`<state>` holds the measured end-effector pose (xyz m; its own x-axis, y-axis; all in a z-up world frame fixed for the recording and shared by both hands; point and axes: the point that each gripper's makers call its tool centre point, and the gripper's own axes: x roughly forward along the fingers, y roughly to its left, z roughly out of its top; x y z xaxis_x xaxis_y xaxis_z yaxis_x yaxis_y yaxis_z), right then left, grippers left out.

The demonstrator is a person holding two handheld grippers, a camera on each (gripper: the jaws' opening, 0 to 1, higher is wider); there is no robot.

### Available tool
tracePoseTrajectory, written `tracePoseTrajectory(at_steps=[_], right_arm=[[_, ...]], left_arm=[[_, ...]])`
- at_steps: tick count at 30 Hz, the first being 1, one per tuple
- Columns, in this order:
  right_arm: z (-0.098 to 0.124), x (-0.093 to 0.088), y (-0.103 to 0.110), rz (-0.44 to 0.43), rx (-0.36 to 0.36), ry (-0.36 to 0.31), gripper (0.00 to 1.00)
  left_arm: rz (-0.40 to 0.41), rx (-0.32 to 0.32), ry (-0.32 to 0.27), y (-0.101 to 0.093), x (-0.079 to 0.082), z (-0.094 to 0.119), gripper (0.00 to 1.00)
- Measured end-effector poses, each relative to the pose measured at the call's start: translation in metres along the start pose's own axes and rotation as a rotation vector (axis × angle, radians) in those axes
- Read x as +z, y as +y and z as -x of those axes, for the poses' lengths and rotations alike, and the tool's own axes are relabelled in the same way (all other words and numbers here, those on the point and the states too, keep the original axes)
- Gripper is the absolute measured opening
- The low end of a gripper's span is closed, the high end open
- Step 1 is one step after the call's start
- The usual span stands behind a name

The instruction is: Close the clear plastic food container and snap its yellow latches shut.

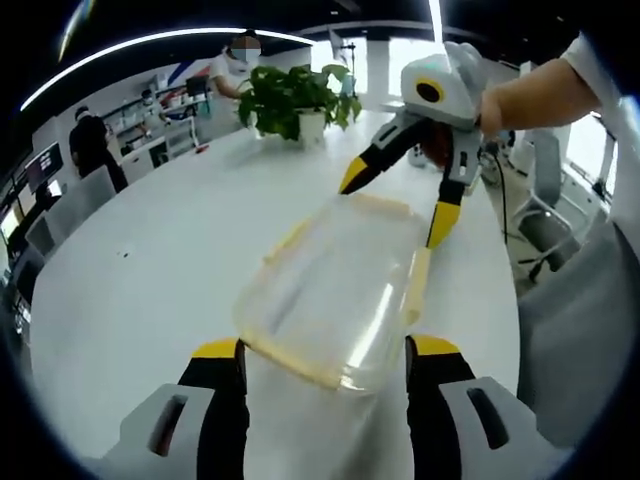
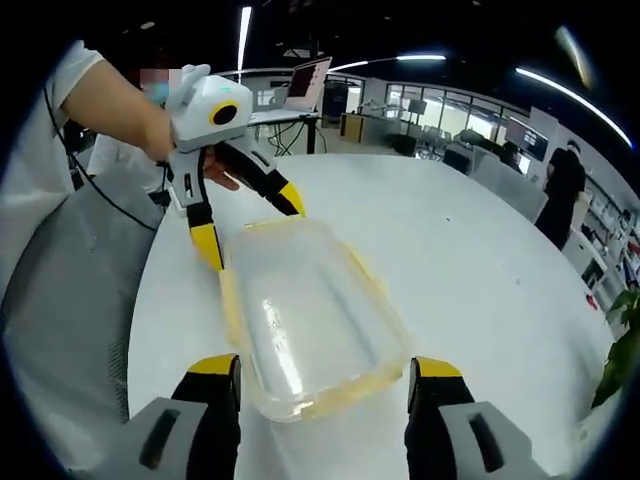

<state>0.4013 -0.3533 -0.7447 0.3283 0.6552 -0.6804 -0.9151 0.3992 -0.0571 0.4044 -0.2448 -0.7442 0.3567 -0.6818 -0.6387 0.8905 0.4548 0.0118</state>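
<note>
Clear plastic food container [image 1: 335,295] with yellow latches [image 1: 418,285] lies lid-down-looking on the round white bench [image 1: 150,260], its near end between the spread jaws of the left hand-held gripper [image 1: 325,365], which grasps nothing. At the container's far end the right hand-held gripper [image 1: 400,195] stands wide open, one yellow tip at each far corner. In the right gripper view the container [image 2: 310,320] sits between that gripper's open jaws. A green potted plant [image 1: 295,100] stands beyond on the bench.

Unclear whether lid [image 1: 335,295] sits fully seated on container [image 2: 310,320] — yellow latches [image 1: 418,285] blurred; plant [image 2: 622,360] cut off at edge.
</note>
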Motion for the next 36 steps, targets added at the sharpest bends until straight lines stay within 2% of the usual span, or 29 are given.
tracePoseTrajectory(at_steps=[4, 7, 8, 11, 22, 26, 36], right_arm=[[-0.001, -0.002, 0.001, -0.038, 0.002, 0.004, 0.66], [-0.001, 0.000, 0.002, -0.019, -0.005, -0.008, 0.66], [-0.001, 0.000, 0.002, -0.022, -0.003, -0.008, 0.65], [-0.003, -0.002, 0.003, -0.020, 0.002, 0.001, 0.65], [-0.003, -0.001, 0.003, -0.032, -0.006, 0.002, 0.64], [-0.005, 0.003, 0.004, -0.056, -0.018, -0.008, 0.63], [-0.015, 0.013, 0.014, -0.040, -0.021, 0.002, 0.63]], left_arm=[[0.000, 0.014, 0.013, 0.002, -0.002, 0.001, 0.64], [-0.006, 0.025, 0.008, 0.002, -0.002, 0.000, 0.70], [-0.019, 0.024, -0.012, 0.001, 0.002, 0.000, 0.69], [-0.014, 0.019, -0.004, 0.000, 0.001, -0.003, 0.70], [0.000, 0.033, -0.004, 0.001, 0.000, -0.001, 0.65], [-0.001, 0.032, -0.001, 0.001, -0.003, 0.002, 0.64], [-0.004, 0.036, 0.015, 0.006, -0.014, 0.016, 0.64]])
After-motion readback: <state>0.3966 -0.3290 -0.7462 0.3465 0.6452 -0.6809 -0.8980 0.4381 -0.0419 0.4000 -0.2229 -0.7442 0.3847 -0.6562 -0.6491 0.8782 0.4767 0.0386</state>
